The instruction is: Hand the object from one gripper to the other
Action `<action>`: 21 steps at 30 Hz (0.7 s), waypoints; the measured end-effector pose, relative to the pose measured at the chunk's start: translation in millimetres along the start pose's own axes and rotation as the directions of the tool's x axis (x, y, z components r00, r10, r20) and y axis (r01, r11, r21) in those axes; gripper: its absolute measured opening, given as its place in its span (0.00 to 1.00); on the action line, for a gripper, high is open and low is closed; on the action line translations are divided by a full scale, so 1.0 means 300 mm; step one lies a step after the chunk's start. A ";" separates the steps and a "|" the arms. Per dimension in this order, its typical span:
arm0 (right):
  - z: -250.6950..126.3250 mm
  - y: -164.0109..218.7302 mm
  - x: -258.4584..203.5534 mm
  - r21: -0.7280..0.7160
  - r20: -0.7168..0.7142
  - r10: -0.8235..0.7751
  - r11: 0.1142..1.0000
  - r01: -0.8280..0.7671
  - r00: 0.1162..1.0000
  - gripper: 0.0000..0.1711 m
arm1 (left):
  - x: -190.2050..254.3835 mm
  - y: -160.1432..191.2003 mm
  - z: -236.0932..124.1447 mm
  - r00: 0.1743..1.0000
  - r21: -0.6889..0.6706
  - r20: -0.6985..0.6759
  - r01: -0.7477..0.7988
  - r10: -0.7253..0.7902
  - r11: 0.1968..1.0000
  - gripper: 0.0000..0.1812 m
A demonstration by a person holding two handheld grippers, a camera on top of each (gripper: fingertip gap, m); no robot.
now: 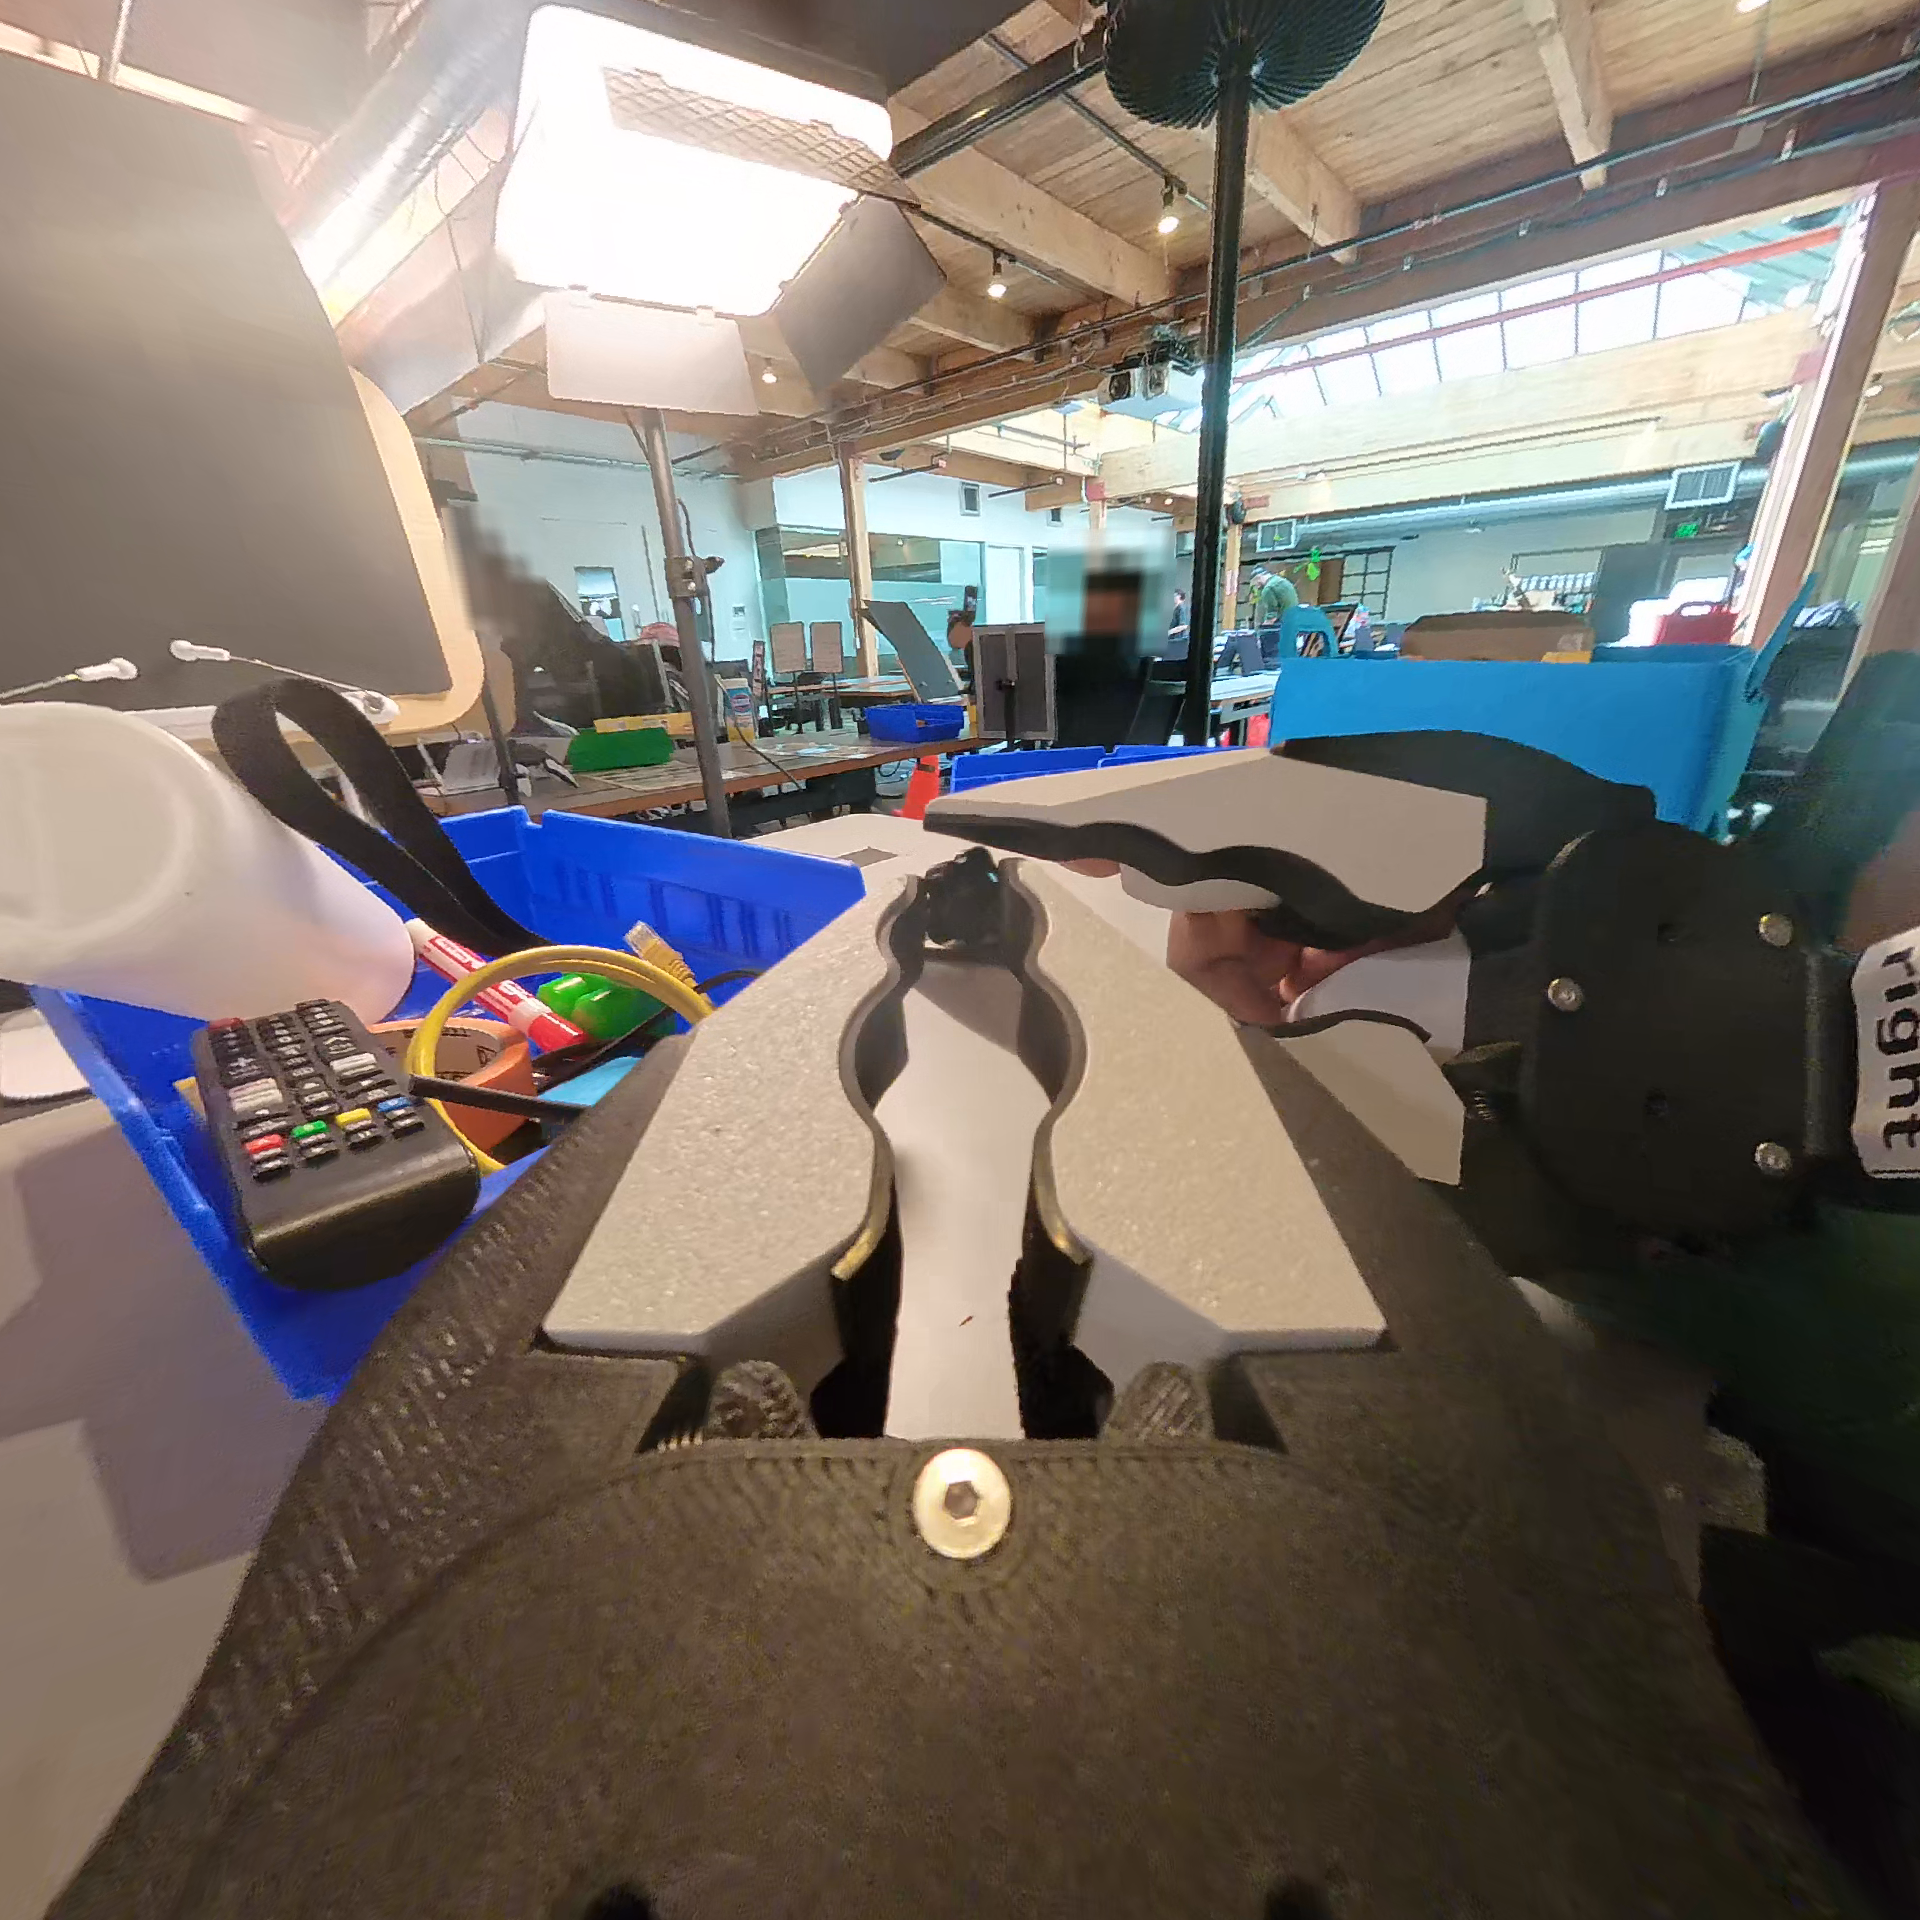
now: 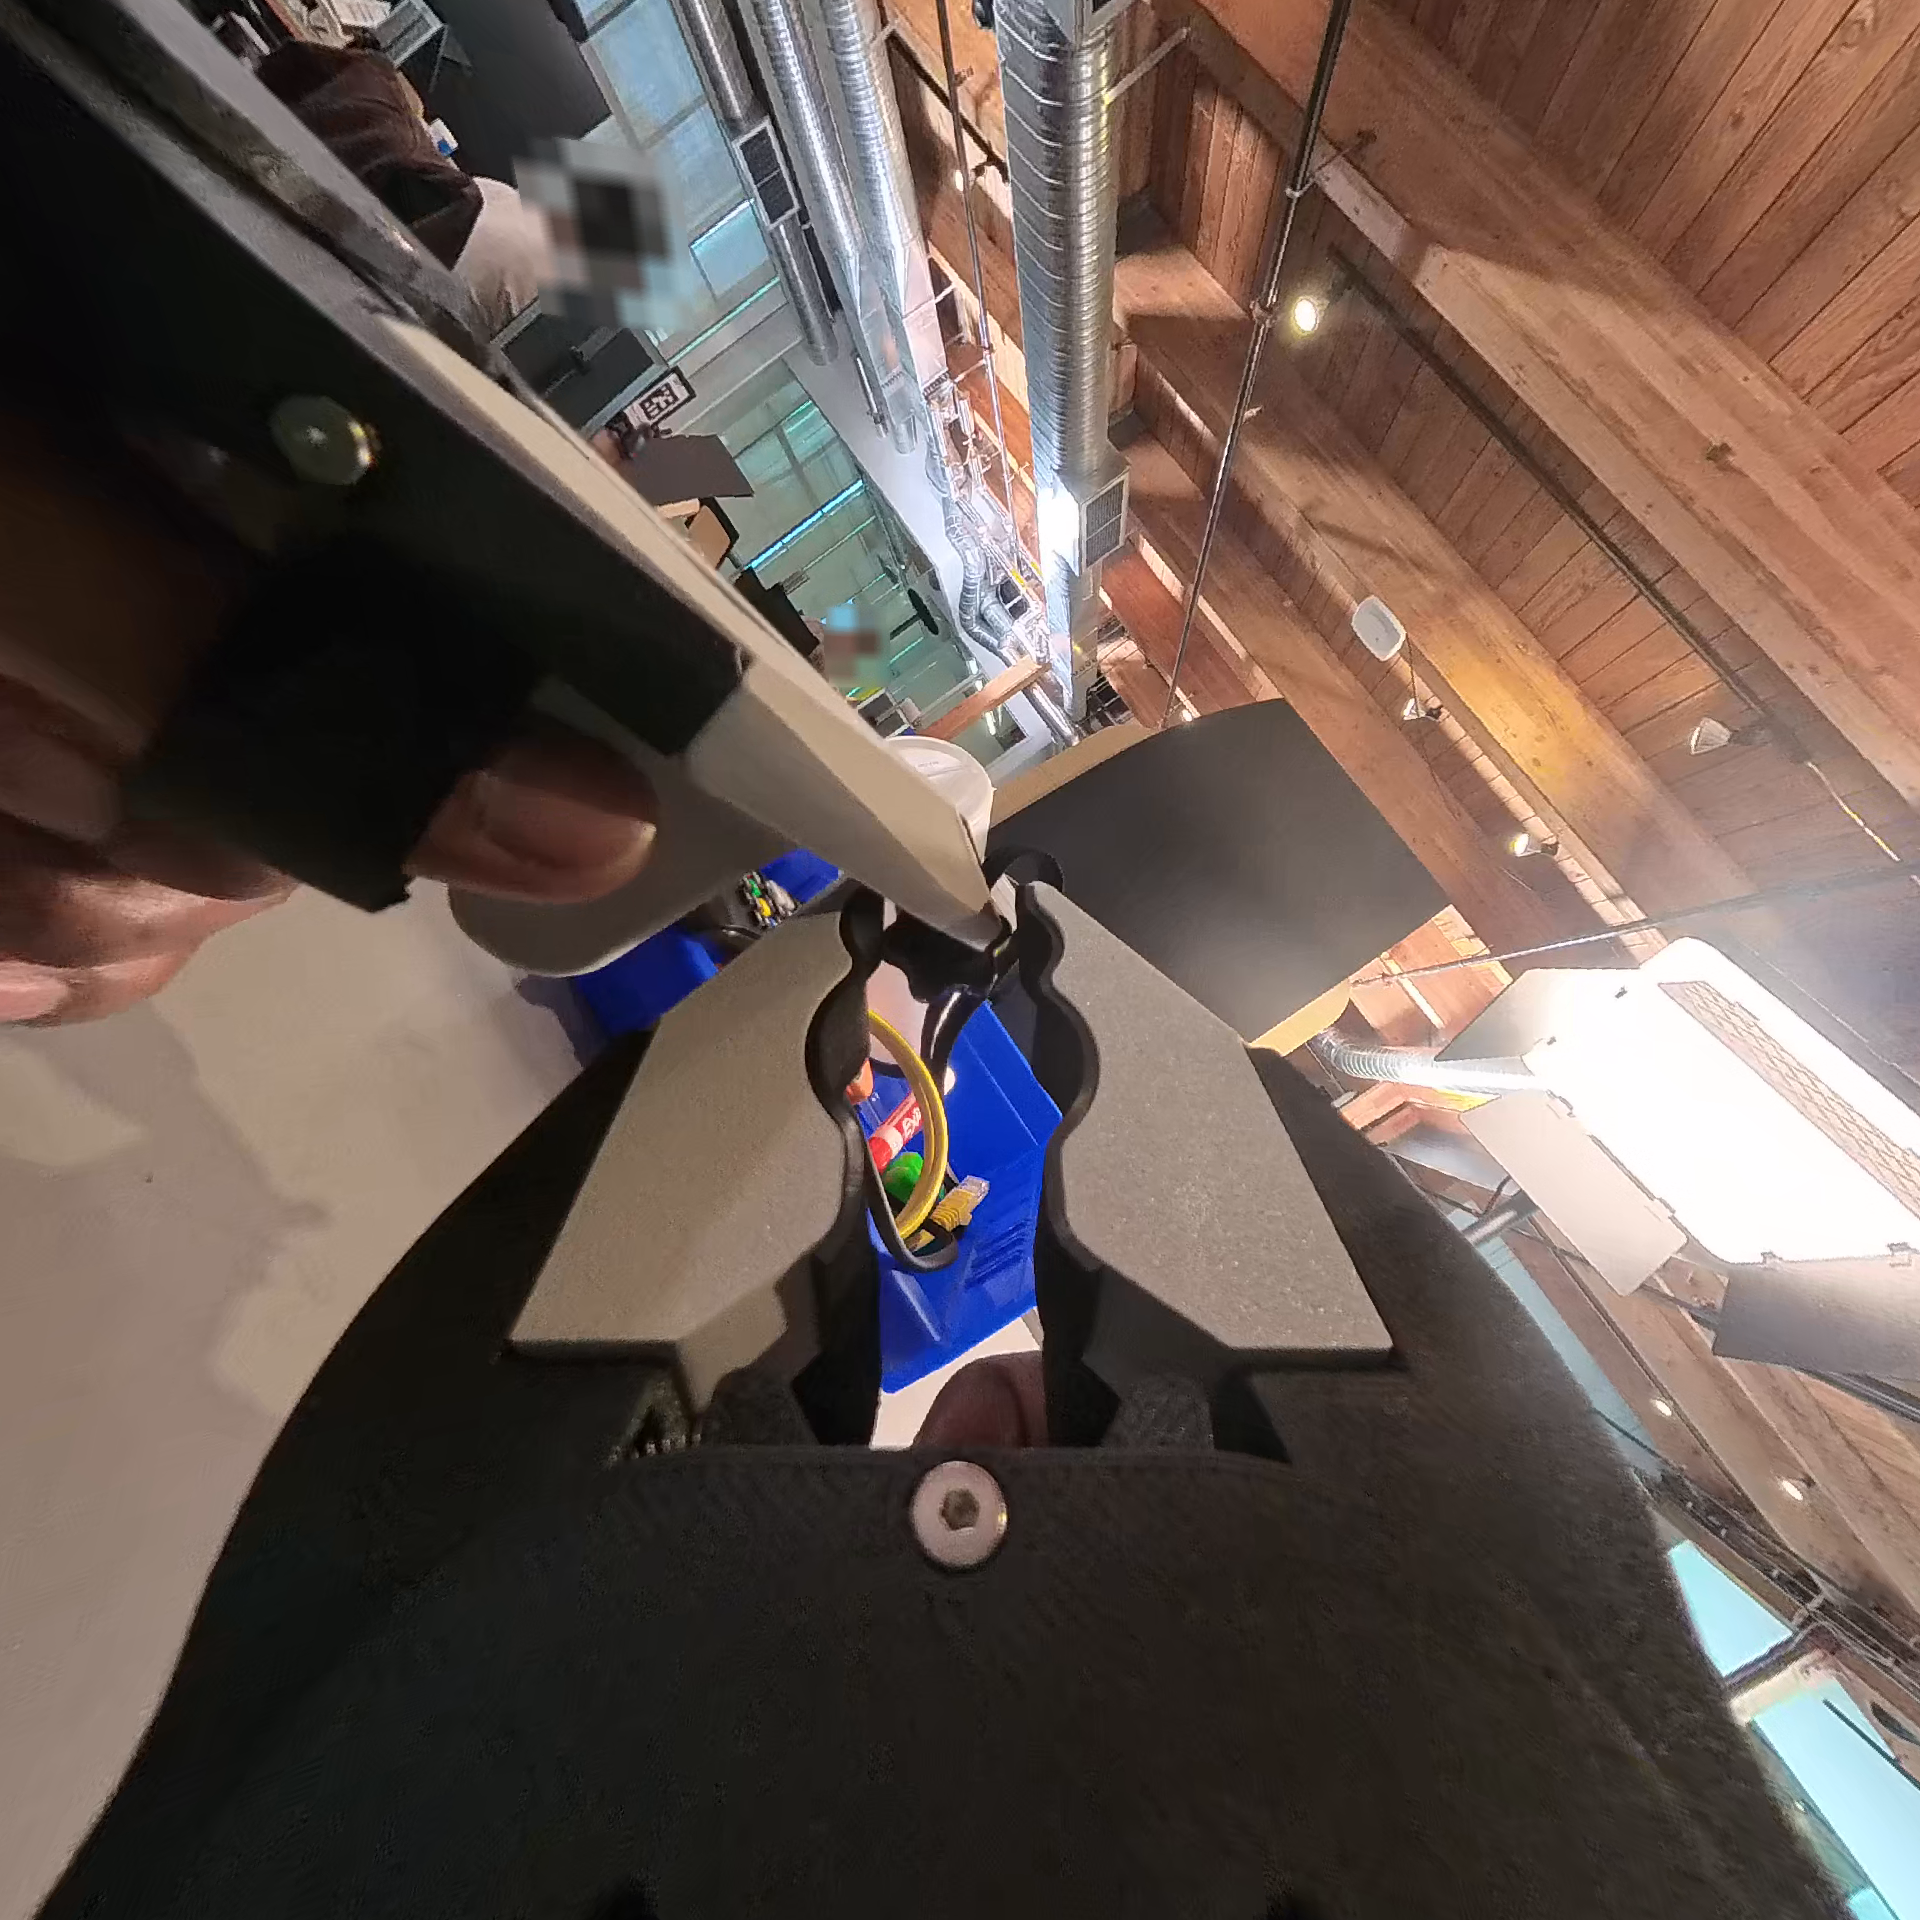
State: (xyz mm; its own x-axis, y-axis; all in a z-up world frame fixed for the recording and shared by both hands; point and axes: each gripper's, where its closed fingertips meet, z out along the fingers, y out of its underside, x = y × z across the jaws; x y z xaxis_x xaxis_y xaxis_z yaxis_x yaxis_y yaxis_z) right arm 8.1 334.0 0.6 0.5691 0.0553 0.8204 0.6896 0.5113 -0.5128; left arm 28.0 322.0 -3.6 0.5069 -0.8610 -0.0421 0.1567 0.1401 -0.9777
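A small black object (image 1: 966, 902) is pinched at the tips of my left gripper (image 1: 966, 888), which is shut on it and held above the white table (image 1: 62, 1403). My right gripper (image 1: 940, 826) comes in from the right, turned on its side, with its tips at the object. In the right wrist view the object (image 2: 935, 951) sits between the tips of my right gripper (image 2: 948, 920). Its jaws stand a little apart on either side. My left gripper (image 2: 977, 912) reaches in from the upper left and grips the object.
A blue bin (image 1: 665, 894) to the left holds a black remote (image 1: 322, 1132), a yellow cable (image 1: 561, 961), a red marker (image 1: 499, 982) and orange tape (image 1: 468, 1081). A white cup (image 1: 177, 873) and a black strap (image 1: 343, 769) are at the left. A bright lamp (image 1: 686, 156) hangs above. The tips of both grippers are at nearly the same place. From either gripper's tips it is about 20 cm to the white cup (image 1: 177, 873).
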 end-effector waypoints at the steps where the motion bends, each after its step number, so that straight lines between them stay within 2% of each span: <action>1: 0.000 0.000 0.000 0.001 0.000 0.001 1.000 -0.001 1.000 0.15 | -0.001 -0.001 -0.001 1.000 0.002 -0.006 0.016 -0.016 1.000 0.08; 9: 0.001 -0.002 -0.001 0.004 0.003 0.007 1.000 -0.007 1.000 0.15 | -0.022 -0.006 -0.006 0.993 0.022 -0.021 0.120 -0.119 0.993 0.08; 13: 0.000 -0.003 0.004 0.006 0.000 0.019 1.000 -0.019 1.000 0.16 | -0.039 -0.015 -0.013 0.975 0.049 -0.046 0.219 -0.216 0.975 0.07; 18: -0.004 -0.011 0.012 0.021 0.004 0.059 0.998 -0.059 0.998 0.17 | -0.037 -0.030 -0.020 0.879 0.071 -0.190 0.457 -0.438 0.887 0.07; 21: -0.004 -0.013 0.011 0.024 0.005 0.057 0.998 -0.057 0.998 0.16 | -0.038 -0.030 -0.022 0.818 0.061 -0.245 0.548 -0.520 0.834 0.07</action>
State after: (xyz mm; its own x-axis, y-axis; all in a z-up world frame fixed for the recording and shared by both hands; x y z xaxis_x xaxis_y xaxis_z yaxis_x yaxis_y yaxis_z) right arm 7.9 331.1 5.0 0.6056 0.0886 0.7908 0.6447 0.5280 -0.5528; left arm 15.4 327.3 4.4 0.1261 -0.8971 0.4234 0.4604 -0.3252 -0.8260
